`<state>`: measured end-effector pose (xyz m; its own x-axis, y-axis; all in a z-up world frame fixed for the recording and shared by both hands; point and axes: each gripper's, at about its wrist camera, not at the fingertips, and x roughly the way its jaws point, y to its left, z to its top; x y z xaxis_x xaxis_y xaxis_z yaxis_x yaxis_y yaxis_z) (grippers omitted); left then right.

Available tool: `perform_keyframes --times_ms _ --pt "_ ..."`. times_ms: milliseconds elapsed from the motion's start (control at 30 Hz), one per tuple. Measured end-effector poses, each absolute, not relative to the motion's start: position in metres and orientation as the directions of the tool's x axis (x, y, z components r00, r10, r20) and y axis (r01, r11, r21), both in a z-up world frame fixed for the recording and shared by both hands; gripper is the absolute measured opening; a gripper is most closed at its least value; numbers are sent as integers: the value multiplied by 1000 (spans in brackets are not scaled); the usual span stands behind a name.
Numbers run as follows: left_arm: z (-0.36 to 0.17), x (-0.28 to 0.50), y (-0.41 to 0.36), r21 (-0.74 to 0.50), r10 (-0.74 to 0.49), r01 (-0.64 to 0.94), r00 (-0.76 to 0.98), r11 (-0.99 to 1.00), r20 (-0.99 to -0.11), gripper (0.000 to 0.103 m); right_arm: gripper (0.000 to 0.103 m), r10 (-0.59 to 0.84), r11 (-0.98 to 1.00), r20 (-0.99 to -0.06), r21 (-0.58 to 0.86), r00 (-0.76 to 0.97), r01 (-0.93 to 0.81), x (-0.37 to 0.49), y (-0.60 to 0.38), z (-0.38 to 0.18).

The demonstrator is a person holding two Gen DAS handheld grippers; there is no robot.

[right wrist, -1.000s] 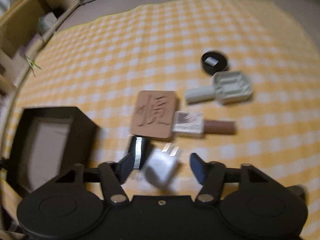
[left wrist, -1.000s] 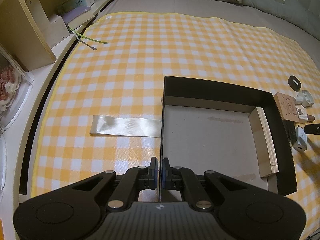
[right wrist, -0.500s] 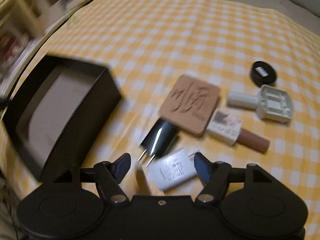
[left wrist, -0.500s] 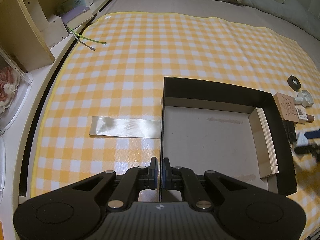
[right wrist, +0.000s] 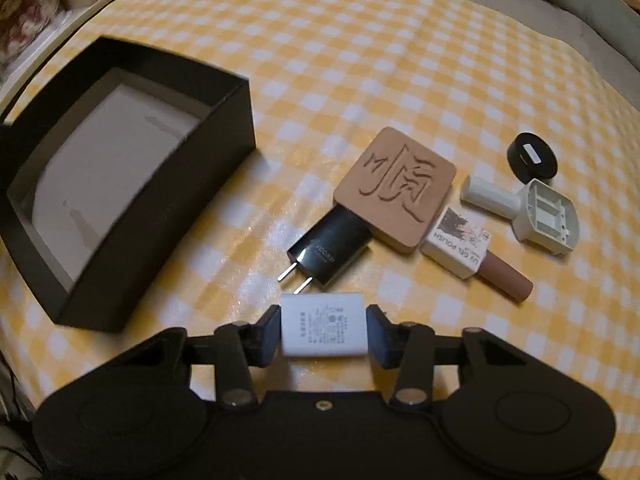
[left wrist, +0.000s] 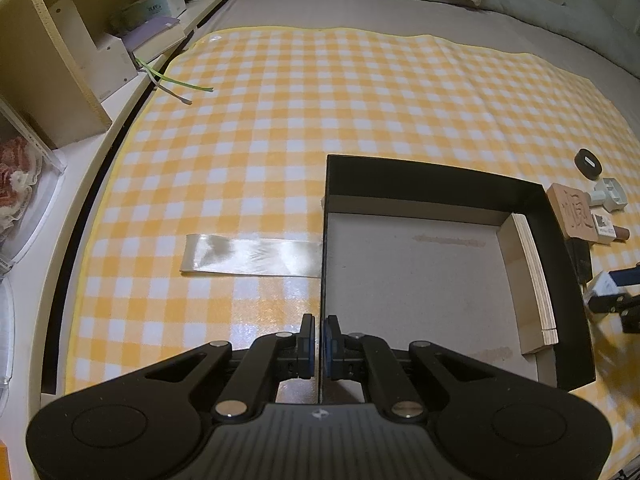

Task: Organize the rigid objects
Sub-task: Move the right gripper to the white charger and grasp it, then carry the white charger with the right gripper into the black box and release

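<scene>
My left gripper [left wrist: 320,354] is shut on the left wall of the open black box [left wrist: 440,184], which holds a plywood slab [left wrist: 528,276] against its right wall. My right gripper [right wrist: 323,326] is closing, and its pads touch both sides of a white charger [right wrist: 323,338] low over the checked cloth, right of the box [right wrist: 160,216]. Beyond it lie a black charger [right wrist: 332,246], a carved wooden tile [right wrist: 396,188], a nail polish bottle [right wrist: 464,244], a white plastic handled piece [right wrist: 536,212] and a black round cap [right wrist: 532,156].
A strip of clear tape [left wrist: 252,256] lies on the yellow checked cloth [left wrist: 320,100] left of the box. Wooden shelving [left wrist: 60,60] with boxes and loose cords runs along the left edge. Grey bedding and a pillow lie beyond the cloth.
The right gripper rolled, shifted over the white charger and narrowed its jaws until they met its sides. The left gripper and the box stayed where they were.
</scene>
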<state>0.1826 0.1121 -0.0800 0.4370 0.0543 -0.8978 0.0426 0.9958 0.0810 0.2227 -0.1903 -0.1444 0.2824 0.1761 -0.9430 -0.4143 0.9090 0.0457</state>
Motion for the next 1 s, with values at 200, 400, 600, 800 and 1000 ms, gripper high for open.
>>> perform_keyframes --times_ms 200,400,600,800,1000 --pt "-80 181 113 83 54 46 439 996 -897 4 46 194 941 -897 56 397 -335 226 -194 -112" --pt "-76 179 107 115 66 80 460 990 -886 4 46 286 951 -804 172 521 -257 228 -184 -65" --pt "-79 176 106 126 69 96 451 987 -890 4 46 417 904 -751 282 512 -323 228 -134 -44" --pt "-82 170 108 127 67 109 438 986 -896 4 46 463 883 -768 351 443 -313 243 -77 -57" --pt "-84 170 110 123 62 118 423 985 -904 4 46 440 897 -809 381 389 -222 263 -37 -85"
